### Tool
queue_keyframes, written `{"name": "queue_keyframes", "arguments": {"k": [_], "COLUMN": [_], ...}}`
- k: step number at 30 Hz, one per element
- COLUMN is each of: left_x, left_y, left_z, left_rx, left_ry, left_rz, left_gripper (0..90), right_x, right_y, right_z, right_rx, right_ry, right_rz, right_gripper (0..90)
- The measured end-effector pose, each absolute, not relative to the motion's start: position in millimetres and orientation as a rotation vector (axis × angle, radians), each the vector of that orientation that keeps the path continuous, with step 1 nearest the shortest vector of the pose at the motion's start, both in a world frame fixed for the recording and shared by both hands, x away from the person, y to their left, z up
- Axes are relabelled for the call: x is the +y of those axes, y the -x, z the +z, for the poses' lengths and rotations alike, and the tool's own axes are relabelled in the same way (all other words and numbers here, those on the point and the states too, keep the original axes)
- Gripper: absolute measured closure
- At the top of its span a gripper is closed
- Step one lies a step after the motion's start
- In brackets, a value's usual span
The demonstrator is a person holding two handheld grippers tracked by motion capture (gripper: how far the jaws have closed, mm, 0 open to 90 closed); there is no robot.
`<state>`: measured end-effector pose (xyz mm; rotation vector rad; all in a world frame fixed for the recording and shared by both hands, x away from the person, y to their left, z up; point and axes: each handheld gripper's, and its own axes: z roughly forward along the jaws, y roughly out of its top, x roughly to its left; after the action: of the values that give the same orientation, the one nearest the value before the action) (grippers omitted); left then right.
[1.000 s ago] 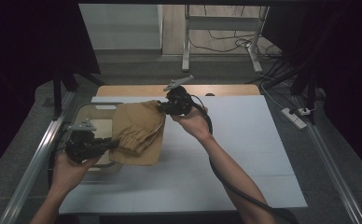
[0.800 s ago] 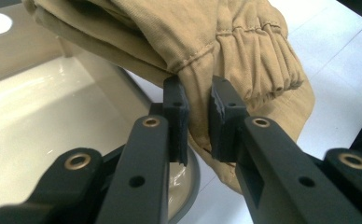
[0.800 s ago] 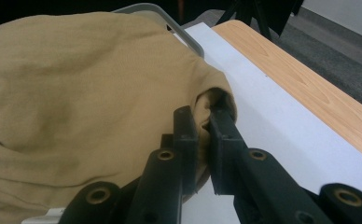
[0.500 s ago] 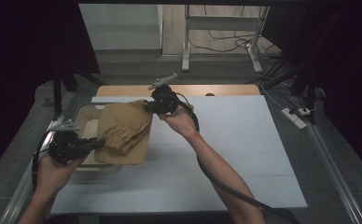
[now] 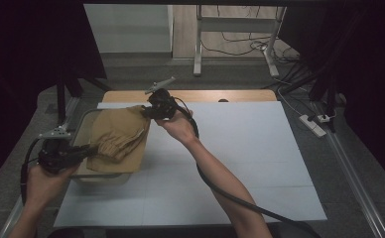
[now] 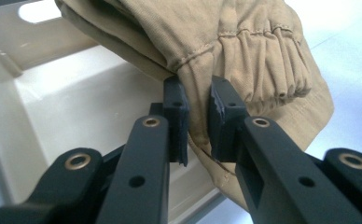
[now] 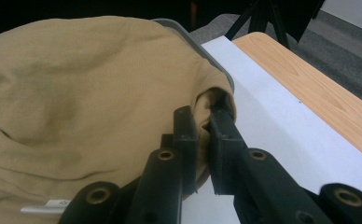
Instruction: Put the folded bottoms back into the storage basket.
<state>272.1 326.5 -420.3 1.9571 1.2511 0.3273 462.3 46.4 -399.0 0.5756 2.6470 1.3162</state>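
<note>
- Tan garment (image 5: 118,136) stretched between both tools, hanging over a pale bin (image 5: 79,127) at about 9 o'clock on the bench (image 5: 240,163).
- Left hand-held gripper (image 5: 89,148) clamped on the garment's gathered, elastic edge at the near end (pads pressing cloth from both sides, seen up close in the left gripper view (image 6: 198,122)).
- Right hand-held gripper (image 5: 148,111) closed on a bunched fold at the far end of the garment, at roughly 11 o'clock on the bench; cloth pinched between the pads in the right gripper view (image 7: 203,140).
- Bin's cream inner wall (image 6: 76,107) visible beneath the cloth in the left gripper view; its grey rim (image 7: 202,44) curving just behind the fabric in the right gripper view.
- Garment's right edge spilling past the bin rim over the white sheet covering the bench.
- Strip of bare wood (image 5: 220,95) along the bench's far edge, at 12 o'clock.
- Small white label (image 7: 53,204) on the cloth near the right tool's jaws.
</note>
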Motion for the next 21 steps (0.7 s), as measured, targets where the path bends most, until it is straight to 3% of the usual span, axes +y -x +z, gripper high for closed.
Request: {"name": "queue_keyframes", "arguments": {"k": [21], "left_x": [369], "left_y": [-272], "left_z": [-437], "left_rx": [1.388], "left_ry": [-1.916], "left_rz": [0.388], "left_gripper": [77.8], "right_x": [98], "right_y": [-468], "right_z": [-419], "right_rx": [2.640], "right_ry": [-0.546], "right_rz": [1.320], "right_gripper": [82.7]}}
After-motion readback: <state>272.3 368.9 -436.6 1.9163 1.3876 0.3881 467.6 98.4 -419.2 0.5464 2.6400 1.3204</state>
